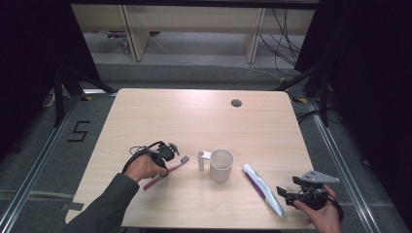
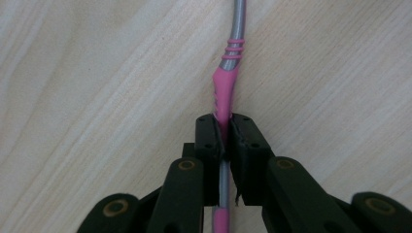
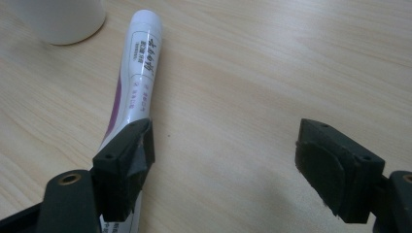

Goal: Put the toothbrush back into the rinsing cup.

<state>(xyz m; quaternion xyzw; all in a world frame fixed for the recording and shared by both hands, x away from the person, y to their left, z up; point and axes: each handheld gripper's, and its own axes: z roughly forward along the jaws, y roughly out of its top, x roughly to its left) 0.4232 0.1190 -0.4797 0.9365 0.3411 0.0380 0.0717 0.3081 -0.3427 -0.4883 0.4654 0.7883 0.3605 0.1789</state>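
at the near left of the table [image 1: 145, 111], about seven o'clock from the cup [image 1: 221, 165], the left gripper [image 1: 168, 154] is clamped on the toothbrush [image 1: 167, 172]. in the left gripper view the two pads [image 2: 211, 138] press on the pink handle [image 2: 222, 94] from either side, with grey shaft showing below the grip and the handle running on past the jaws toward twelve o'clock of that picture. the brush looks to lie flat on the wood, not yet raised.

the step in hand reads as picking up the toothbrush. to do it well, i would keep the squeeze steady and lift straight up, since the grip seems to sit near the middle of the handle and a slow rise should keep it from tipping. if it is meant for the cup, the thin handle could roll between the pads, so any swing toward three o'clock ought to be gentle.

in the high view the brush's long axis runs from about eight o'clock to two o'clock: the pink tail [image 1: 151, 182] points back toward the person, the grey head [image 1: 184, 158] points at the cup's side handle [image 1: 203, 158] and stops just short of it.

the right gripper [image 1: 284, 193] rests at the near right with its jaws wide and nothing between them, its left jaw just over the tail of the paste tube [image 3: 141, 63], which lies at four o'clock from the cup.
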